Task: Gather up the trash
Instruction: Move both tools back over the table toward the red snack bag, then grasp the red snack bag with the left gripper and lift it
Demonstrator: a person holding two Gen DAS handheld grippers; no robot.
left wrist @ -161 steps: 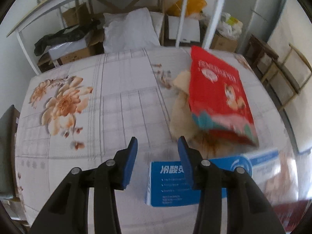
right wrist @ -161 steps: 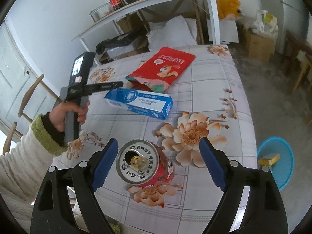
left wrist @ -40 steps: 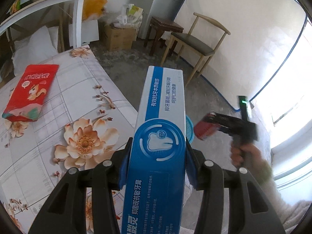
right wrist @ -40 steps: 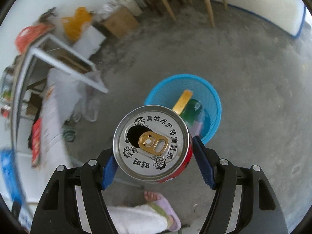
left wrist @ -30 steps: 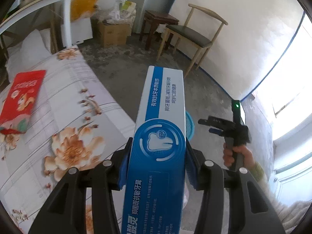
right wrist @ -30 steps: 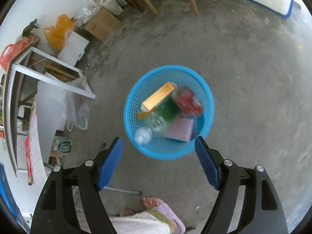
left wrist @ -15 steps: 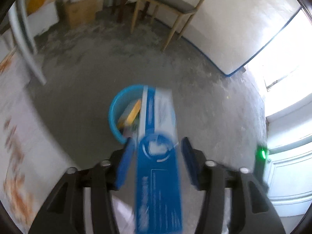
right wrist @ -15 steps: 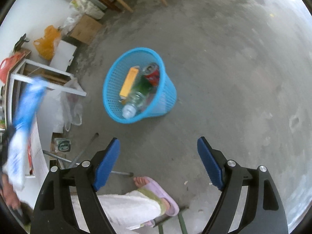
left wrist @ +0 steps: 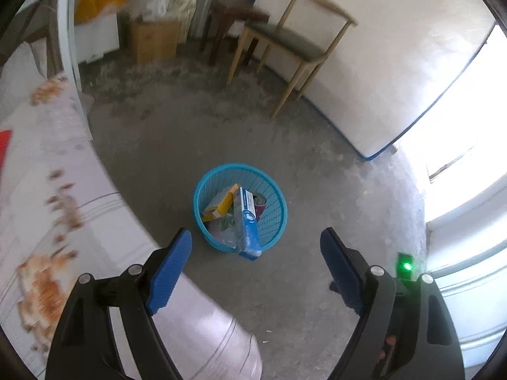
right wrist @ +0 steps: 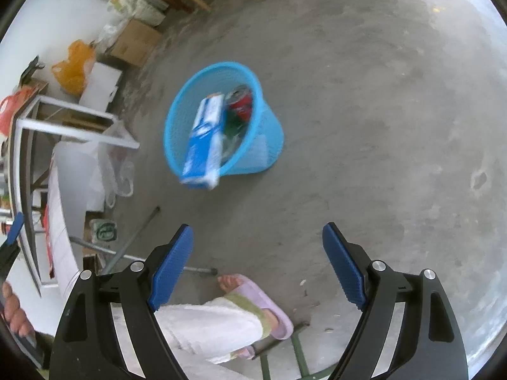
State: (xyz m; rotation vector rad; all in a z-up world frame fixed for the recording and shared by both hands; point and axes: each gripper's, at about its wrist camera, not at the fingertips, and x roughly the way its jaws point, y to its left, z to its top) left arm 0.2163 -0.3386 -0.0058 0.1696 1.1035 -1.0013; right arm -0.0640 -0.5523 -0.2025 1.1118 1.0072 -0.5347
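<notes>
Both tools hang over the floor with nothing in them: the left gripper (left wrist: 255, 247) has its fingers wide apart, and so has the right gripper (right wrist: 255, 243). Just ahead of the left fingers, between them, stands the bin (left wrist: 202, 186), and the box (left wrist: 248, 221) lies slanted in it, its low end sticking out over the near rim. Through the right fingers the box (right wrist: 204, 139) looks blurred and seems poised across the bin (right wrist: 269, 139) edge, beside a red can (right wrist: 240, 103). My worry is that the box is too long to settle; resting on the rim, it may tip out onto the floor. Beyond the left finger, a red packet (left wrist: 3, 145) waits on the table (left wrist: 104, 221). The box's print is too blurred to read.
</notes>
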